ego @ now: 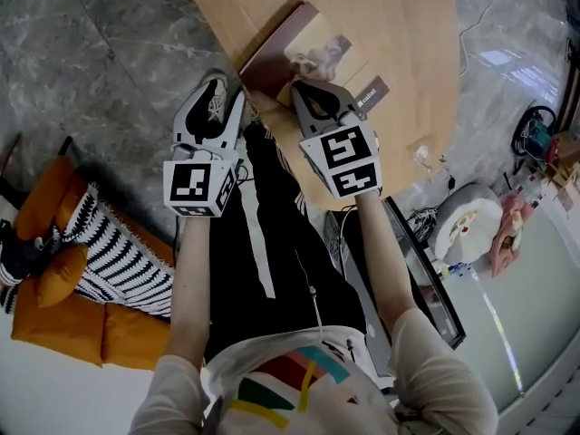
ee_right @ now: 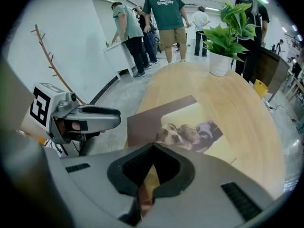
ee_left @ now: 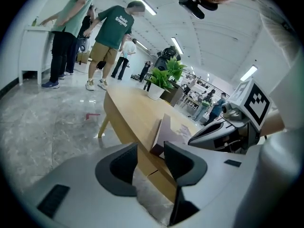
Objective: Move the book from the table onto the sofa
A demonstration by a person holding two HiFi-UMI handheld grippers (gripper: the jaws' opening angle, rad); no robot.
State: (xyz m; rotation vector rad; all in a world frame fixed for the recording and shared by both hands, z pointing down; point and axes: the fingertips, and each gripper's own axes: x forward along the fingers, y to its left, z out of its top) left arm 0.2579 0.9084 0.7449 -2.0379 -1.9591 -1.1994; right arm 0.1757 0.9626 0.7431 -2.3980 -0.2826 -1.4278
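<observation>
The book (ego: 313, 48), with a brown border and a dog photo on its pale cover, lies at the near end of the wooden table (ego: 408, 25). My left gripper (ego: 217, 84) is off the table's left edge, just left of the book. Its jaws stand open (ee_left: 151, 146) with only table edge and floor between them, and the book (ee_left: 173, 127) is beyond the right jaw. My right gripper (ego: 313, 87) is over the book's near edge. Its fingertips meet, shut (ee_right: 152, 147), and the book (ee_right: 190, 127) lies just past them. No contact with the book shows.
An orange sofa (ego: 54, 324) with a black-and-white striped cushion (ego: 118, 252) stands on the marble floor at lower left. A potted plant (ee_right: 225, 42) sits at the table's far end. Several people stand by a white counter (ee_right: 118, 51) beyond. Cables and gear (ego: 535, 134) lie on the right.
</observation>
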